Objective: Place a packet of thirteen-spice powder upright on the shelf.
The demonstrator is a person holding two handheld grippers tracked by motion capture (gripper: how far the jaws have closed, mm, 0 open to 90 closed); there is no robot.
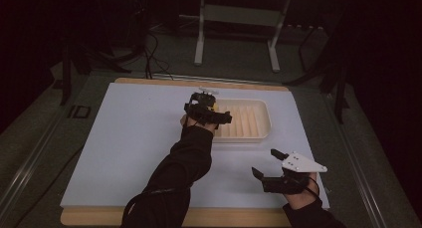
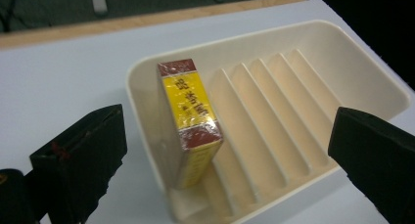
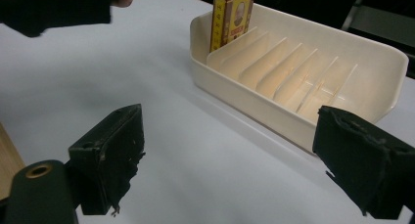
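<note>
A yellow and red box (image 2: 188, 106) stands on its narrow side in the end slot of a cream ribbed tray (image 2: 372, 62), leaning against the tray's end wall. My left gripper (image 2: 230, 136) hovers just above that end of the tray (image 1: 266, 119), open, with its jaws wide on either side of the box and not touching it. In the high view the left gripper (image 1: 208, 108) covers most of the box (image 1: 214, 107). My right gripper (image 1: 264, 162) rests open and empty near the table's front right, facing the tray (image 3: 254, 99) and the box (image 3: 231, 16).
The tray sits on a white board (image 1: 134, 138) laid over a wooden tabletop (image 1: 84, 217). The tray's other slots hold nothing. A metal stand (image 1: 239, 19) and cables are on the floor beyond the table. The left sleeve (image 3: 54, 9) shows at the right gripper view's top left.
</note>
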